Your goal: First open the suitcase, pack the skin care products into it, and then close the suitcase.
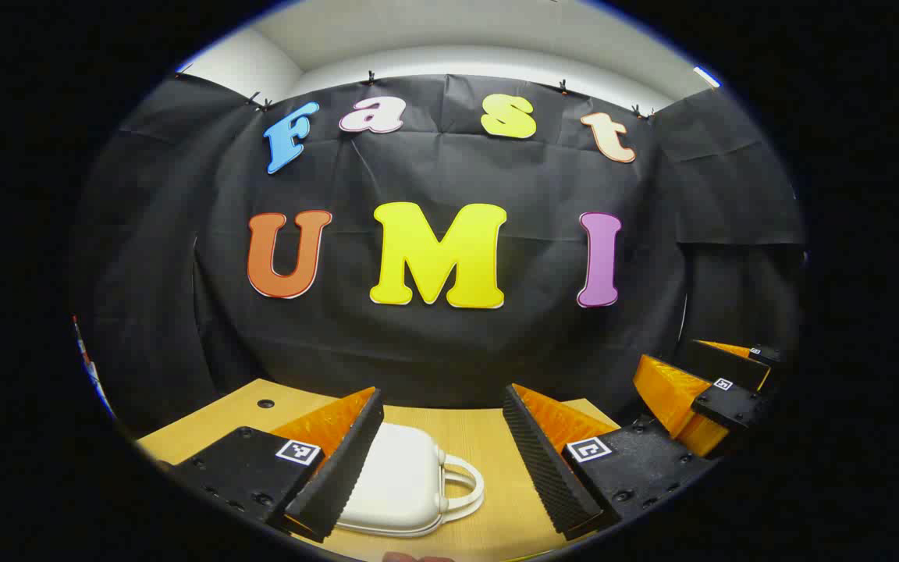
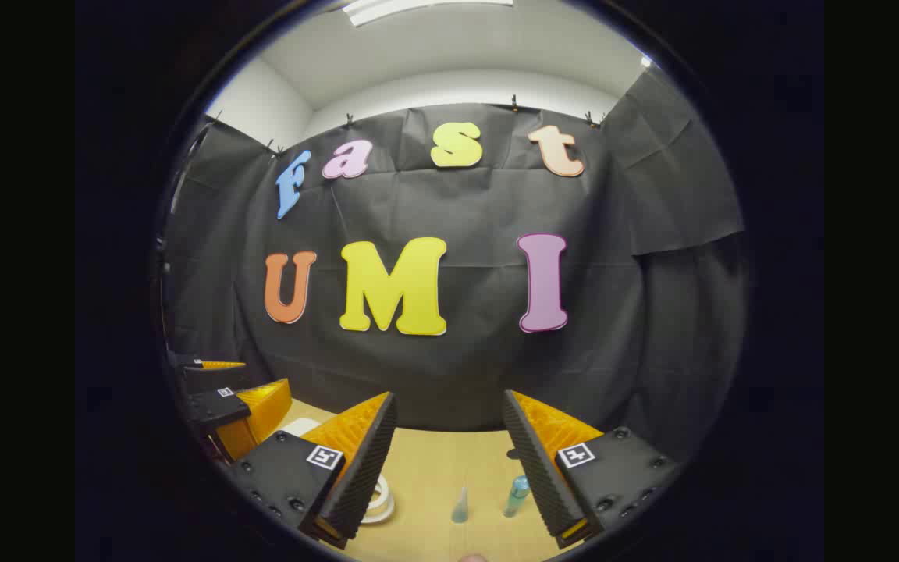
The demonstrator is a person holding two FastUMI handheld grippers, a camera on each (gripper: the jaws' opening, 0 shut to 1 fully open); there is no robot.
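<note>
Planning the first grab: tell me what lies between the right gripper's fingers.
In the right gripper view, between the open right gripper fingers: bare wooden table, a small clear bottle and a blue bottle.

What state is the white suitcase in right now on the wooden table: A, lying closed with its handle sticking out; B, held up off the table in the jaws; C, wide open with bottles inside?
A: in the left gripper view the white suitcase lies flat and closed on the table, handle toward the right, between the open jaws of the left gripper, which do not press on it.
</note>
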